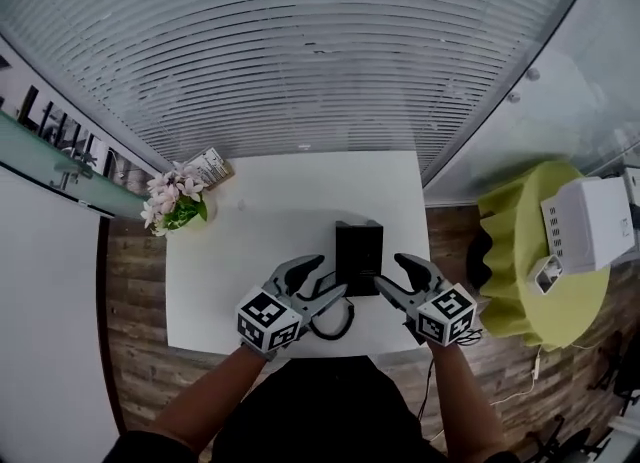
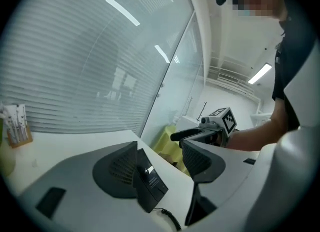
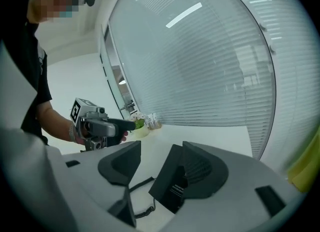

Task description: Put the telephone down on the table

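Left gripper released, jaws spread wide, gripping nothing, tips just beside the left edge of the single black telephone. Up-left, at the corner of the one white table, one pot of pink flowers and one small printed box side by side. Telephone standing on the table near its front edge, between the two grippers, one coiled cord curling below. Right gripper likewise unclenched, empty, close at the telephone's right edge. Further right, one yellow-green round table bearing one large white box.
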